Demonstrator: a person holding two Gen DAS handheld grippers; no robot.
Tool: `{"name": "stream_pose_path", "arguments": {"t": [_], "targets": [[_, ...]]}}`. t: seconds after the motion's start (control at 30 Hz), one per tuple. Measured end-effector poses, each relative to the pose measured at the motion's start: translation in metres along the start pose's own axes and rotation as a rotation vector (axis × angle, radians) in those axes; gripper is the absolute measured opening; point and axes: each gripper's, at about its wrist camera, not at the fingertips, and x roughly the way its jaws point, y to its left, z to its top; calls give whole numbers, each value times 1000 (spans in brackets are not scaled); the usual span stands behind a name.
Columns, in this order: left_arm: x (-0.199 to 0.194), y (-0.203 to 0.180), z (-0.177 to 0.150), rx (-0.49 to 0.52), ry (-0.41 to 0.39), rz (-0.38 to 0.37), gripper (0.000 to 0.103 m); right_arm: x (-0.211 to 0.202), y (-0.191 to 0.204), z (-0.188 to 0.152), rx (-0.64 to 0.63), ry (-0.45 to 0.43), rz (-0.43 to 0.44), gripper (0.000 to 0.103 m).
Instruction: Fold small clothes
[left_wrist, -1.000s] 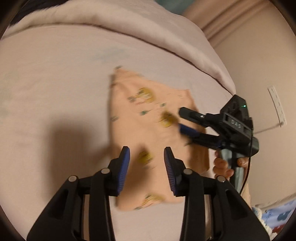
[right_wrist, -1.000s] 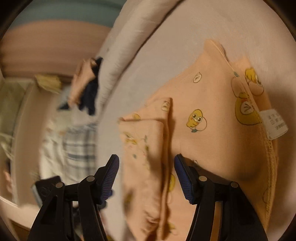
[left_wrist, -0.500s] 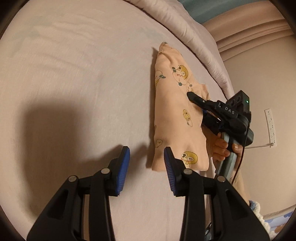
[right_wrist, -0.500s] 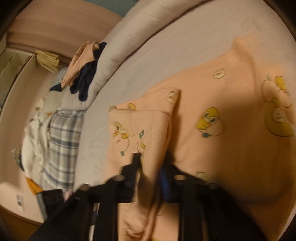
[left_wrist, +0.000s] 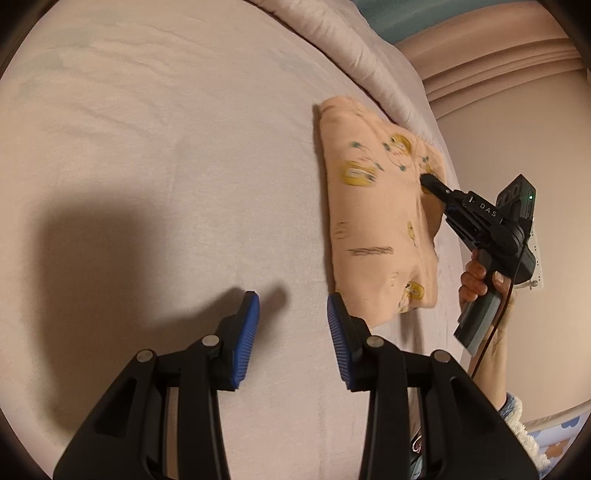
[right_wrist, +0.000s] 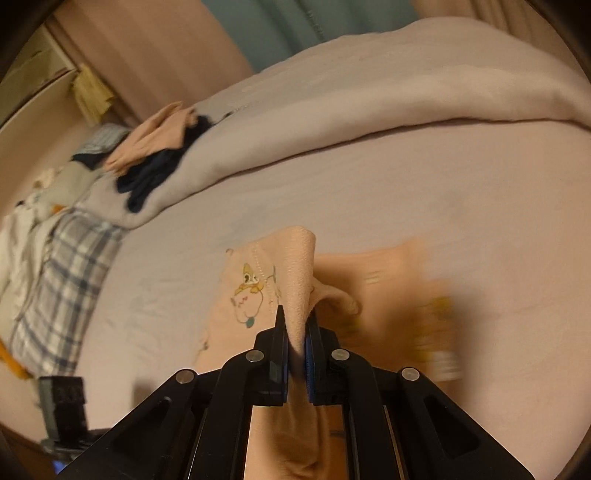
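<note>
A small peach garment with yellow duck prints (left_wrist: 376, 229) lies folded on the pale bed sheet (left_wrist: 147, 147). My right gripper (right_wrist: 295, 325) is shut on a raised fold of the peach garment (right_wrist: 299, 280) and lifts its edge off the sheet. In the left wrist view the right gripper (left_wrist: 430, 182) reaches over the garment's right side. My left gripper (left_wrist: 291, 314) is open and empty, just left of the garment's near corner, above bare sheet.
A rolled pale duvet (right_wrist: 369, 103) runs along the far side of the bed. A heap of clothes (right_wrist: 155, 155) and a plaid cloth (right_wrist: 62, 273) lie at the left. A wall with a socket (left_wrist: 535, 266) stands right of the bed.
My right gripper closed on the garment's fold and lifted it. My left gripper moved left off the garment, still open. The garment went from spread out to a narrower folded shape.
</note>
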Motion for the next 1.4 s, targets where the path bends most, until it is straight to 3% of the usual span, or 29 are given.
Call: {"name": "stream_pose_path", "arguments": {"t": [0.13,0.23,0.3,0.43,0.53,0.67,0.77,0.9,1.07,1.13,1.4], "targets": [[5,-1,3,3,17,6,37,1,-22,0,39,21,-74,8],[11,-4,10,12,26,14,37,13,-29,-4,60,52,-48,8],[15,-8,15,19,32,16,37,22,-29,-6,40,56,-110,8],[13,-16,14,37,25,28,37,31,-37,-11,75,94,-123,10],[14,-19,15,43,17,40,37,21,-31,-16,40,66,-159,20],[21,-27,14,71,5,61,37,-11,-8,-26,-99,-47,-299,26],[25,-35,15,102,-10,77,37,-29,12,-43,-206,-106,-231,26],[35,-62,20,180,-42,103,37,-38,28,-67,-281,-103,-123,25],[56,-100,26,313,-106,159,34,-26,31,-90,-331,-39,-135,25],[70,-110,28,354,-116,190,27,-22,27,-93,-331,-28,-166,25],[103,-117,23,448,-96,283,27,-19,10,-107,-281,6,-138,25]]}}
